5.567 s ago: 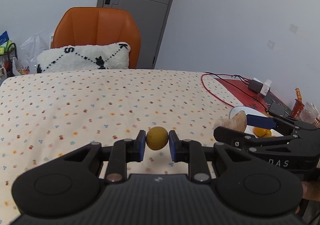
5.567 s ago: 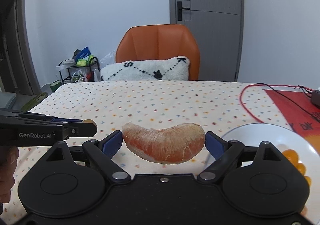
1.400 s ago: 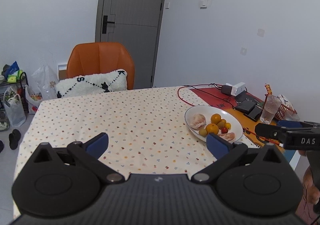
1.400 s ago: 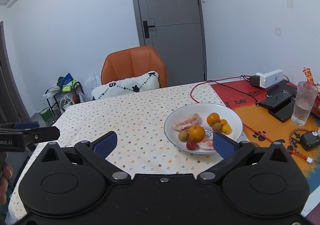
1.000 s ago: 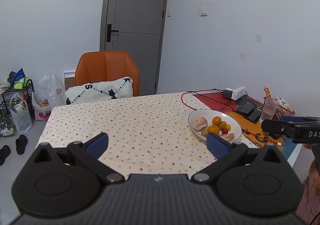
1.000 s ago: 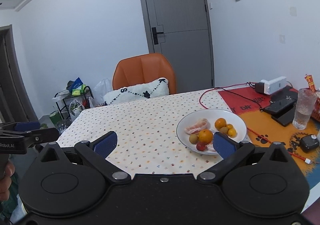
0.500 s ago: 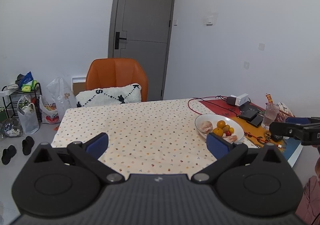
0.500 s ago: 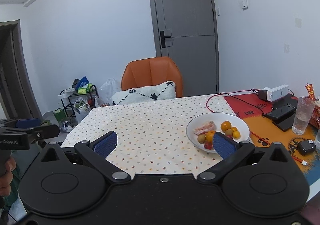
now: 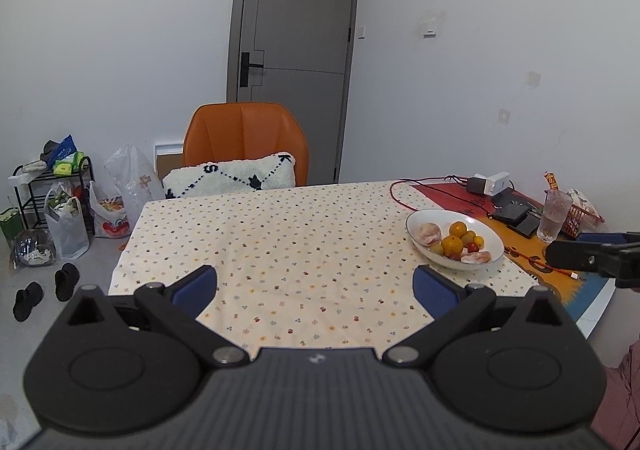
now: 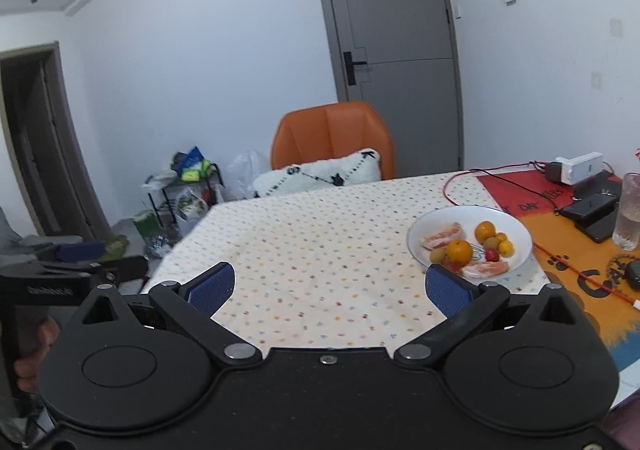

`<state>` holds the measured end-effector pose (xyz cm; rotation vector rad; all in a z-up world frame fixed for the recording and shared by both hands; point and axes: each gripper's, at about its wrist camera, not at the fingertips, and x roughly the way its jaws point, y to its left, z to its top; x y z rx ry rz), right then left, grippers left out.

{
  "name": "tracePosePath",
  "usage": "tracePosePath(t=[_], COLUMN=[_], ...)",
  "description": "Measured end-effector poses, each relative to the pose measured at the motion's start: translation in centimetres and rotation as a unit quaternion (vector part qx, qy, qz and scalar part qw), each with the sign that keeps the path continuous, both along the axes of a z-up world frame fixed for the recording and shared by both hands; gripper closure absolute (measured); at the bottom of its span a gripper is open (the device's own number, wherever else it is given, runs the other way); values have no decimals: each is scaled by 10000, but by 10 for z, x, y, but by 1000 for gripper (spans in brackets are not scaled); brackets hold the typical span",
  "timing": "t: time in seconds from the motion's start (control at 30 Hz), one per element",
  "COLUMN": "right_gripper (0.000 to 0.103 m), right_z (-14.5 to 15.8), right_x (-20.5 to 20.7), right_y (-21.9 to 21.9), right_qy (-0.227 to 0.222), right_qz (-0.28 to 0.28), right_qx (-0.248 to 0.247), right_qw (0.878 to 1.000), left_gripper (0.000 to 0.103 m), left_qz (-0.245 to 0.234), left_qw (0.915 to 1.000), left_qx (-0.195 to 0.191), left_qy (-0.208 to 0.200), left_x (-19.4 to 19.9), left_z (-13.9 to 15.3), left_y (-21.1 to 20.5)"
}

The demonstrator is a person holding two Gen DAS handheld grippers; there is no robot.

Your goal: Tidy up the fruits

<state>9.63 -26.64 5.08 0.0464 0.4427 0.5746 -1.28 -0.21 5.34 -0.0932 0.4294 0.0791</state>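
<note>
A white plate (image 9: 420,218) (image 10: 516,223) on the right side of the table holds several fruits: pomelo segments (image 9: 428,233) (image 10: 443,235), oranges (image 9: 453,245) (image 10: 459,251), small yellow-green fruits and a red one (image 10: 492,255). My left gripper (image 9: 315,286) is open and empty, held back from the table's near edge. My right gripper (image 10: 328,288) is open and empty, also back from the near edge, with the plate ahead to its right.
The table has a dotted cloth (image 9: 280,242). An orange chair with a white pillow (image 9: 232,175) stands at the far side. Cables, a charger, phones and a glass (image 9: 555,214) lie right of the plate. Bags and a rack (image 9: 48,209) stand on the floor at left.
Both grippers let go of their fruit, a small yellow fruit and a pomelo segment, and both have since pulled back and up from the table. The plate looks smaller and farther.
</note>
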Motion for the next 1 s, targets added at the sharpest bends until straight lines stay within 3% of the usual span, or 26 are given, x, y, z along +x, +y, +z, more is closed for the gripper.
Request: tracePosePath(t=[1.0], right_gripper=[0], right_z=[-11], right_x=[0], right_y=[10], right_qy=[-1], right_qz=[13], right_qx=[-166], right_qw=[9999], left_gripper=[0], left_qz=[12], left_qw=[9999], left_qx=[-115], left_qy=[116], left_x=[5], left_z=[-9], left_y=[8])
